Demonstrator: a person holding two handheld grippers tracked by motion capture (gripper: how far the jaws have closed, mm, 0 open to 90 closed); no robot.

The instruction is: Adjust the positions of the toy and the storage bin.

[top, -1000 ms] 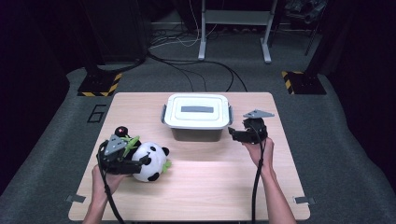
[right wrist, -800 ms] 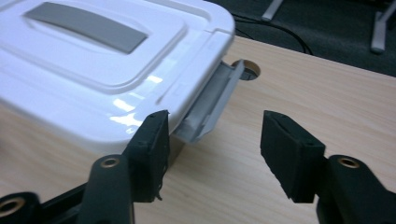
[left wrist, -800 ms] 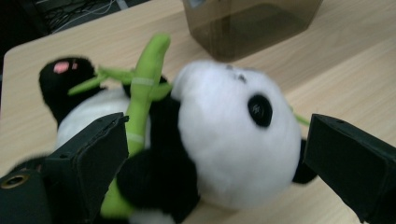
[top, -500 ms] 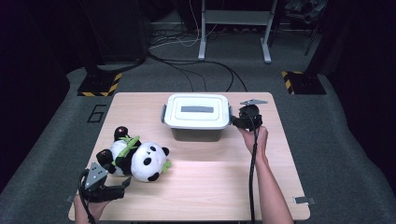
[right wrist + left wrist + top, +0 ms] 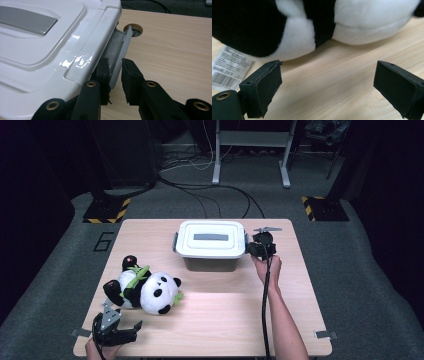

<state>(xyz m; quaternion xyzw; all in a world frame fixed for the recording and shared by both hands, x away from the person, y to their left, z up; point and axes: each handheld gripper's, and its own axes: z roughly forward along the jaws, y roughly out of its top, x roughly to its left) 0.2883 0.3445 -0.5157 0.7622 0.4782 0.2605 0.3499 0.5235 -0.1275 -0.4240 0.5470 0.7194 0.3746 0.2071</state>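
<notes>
A black and white plush panda (image 5: 145, 290) lies on its side at the left of the wooden table (image 5: 300, 285). My left gripper (image 5: 131, 331) is open near the front left edge, a little short of the panda, touching nothing. In the left gripper view the panda (image 5: 352, 22) and its barcode tag (image 5: 229, 67) lie just beyond the open left gripper (image 5: 329, 85). A white lidded box (image 5: 211, 240) stands at the back centre. My right gripper (image 5: 251, 249) is at its right end. In the right gripper view that gripper (image 5: 115, 70) is shut on the grey side latch (image 5: 120, 47).
A round cable hole (image 5: 133, 28) sits in the tabletop just behind the latch. Bare wood stretches across the front centre and right of the table. Cables (image 5: 210, 195) and a metal stand (image 5: 250, 150) are on the floor behind.
My left gripper has drawn back from the panda to the front left edge and is open. My right gripper moved left and forward onto the box's right latch.
</notes>
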